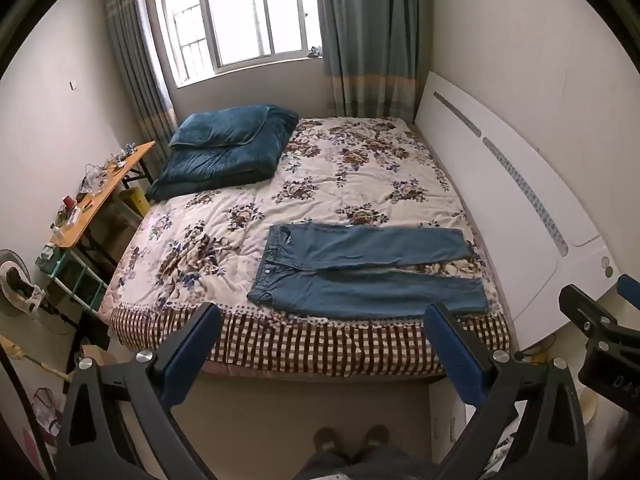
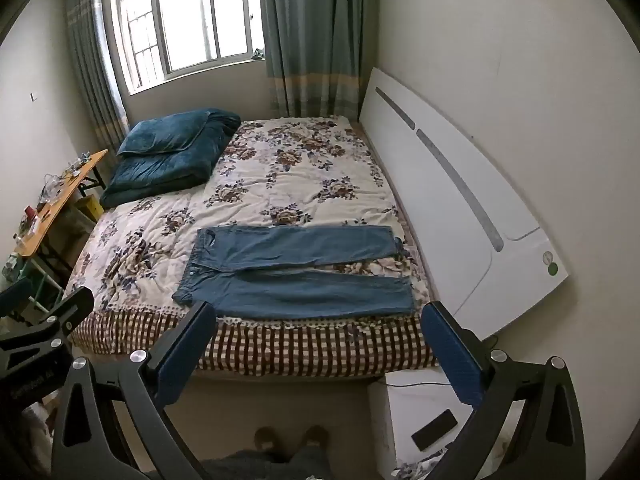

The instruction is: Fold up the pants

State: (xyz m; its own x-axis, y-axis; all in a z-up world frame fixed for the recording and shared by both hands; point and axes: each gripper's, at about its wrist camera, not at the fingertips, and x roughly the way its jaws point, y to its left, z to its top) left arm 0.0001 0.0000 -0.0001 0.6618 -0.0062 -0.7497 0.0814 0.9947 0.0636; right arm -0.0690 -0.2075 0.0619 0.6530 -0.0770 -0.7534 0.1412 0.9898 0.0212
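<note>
- The jeans [image 1: 360, 268] lie flat on the bed [image 1: 328, 184], close to the near edge, waistband toward your left and both legs running right toward the white headboard [image 1: 500, 184]. The legs are slightly parted, with a strip of floral quilt showing between them.
- Both tools are spread wide and pinch nothing — the left tool [image 1: 320, 340] and the right tool [image 2: 316, 340] hang above the floor short of the bed, well apart from the cloth.
- The step in hand, as I judge it, is the approach for the first fold: bringing one leg over the other.
- Send your left tool to the waistband corner on the far side and your right tool to the hem of the far leg, so you lift that whole leg edge at once.
- Pinch only the denim — the quilt beneath is rumpled and could come up with it.
- Keep the two ends level as you carry them toward you, then lay seam on seam.
- The folded blue blanket [image 1: 224, 148] sits well clear, at the bed's far left corner.
</note>
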